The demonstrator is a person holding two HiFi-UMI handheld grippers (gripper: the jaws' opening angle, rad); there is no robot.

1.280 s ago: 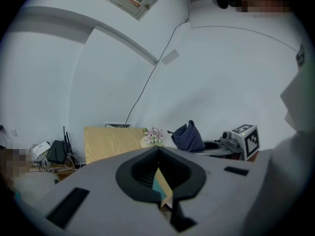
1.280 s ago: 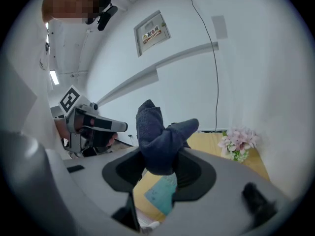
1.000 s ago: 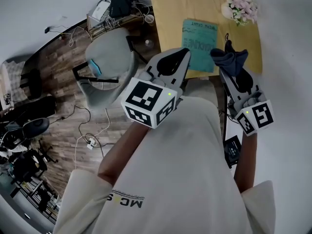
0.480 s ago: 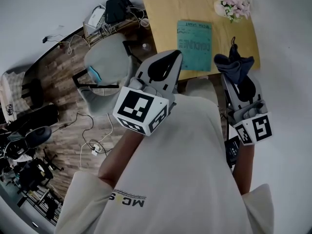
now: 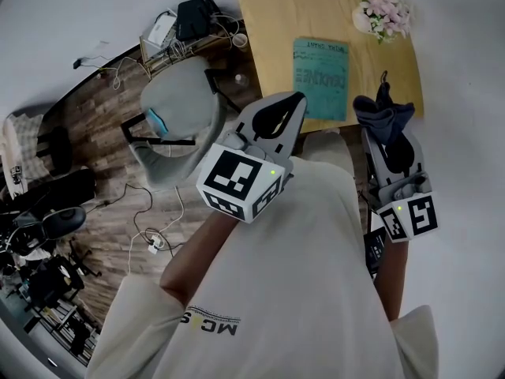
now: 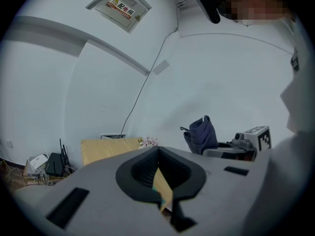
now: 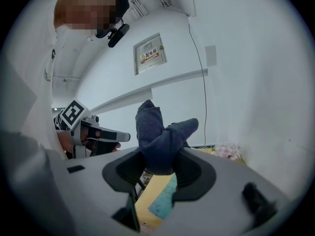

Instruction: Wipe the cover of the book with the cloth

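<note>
Right tongs (image 7: 158, 162) pinch the dark blue cloth (image 7: 156, 132); left tongs (image 6: 158, 150) are closed on nothing.

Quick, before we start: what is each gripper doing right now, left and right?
Left gripper: closed, holding nothing.
Right gripper: closed on the dark blue cloth.

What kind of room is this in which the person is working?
Probably an office or a lab workroom. There is a wooden table, a grey office chair, and a black router with antennas, with loose cables trailing over the wood floor.
</note>
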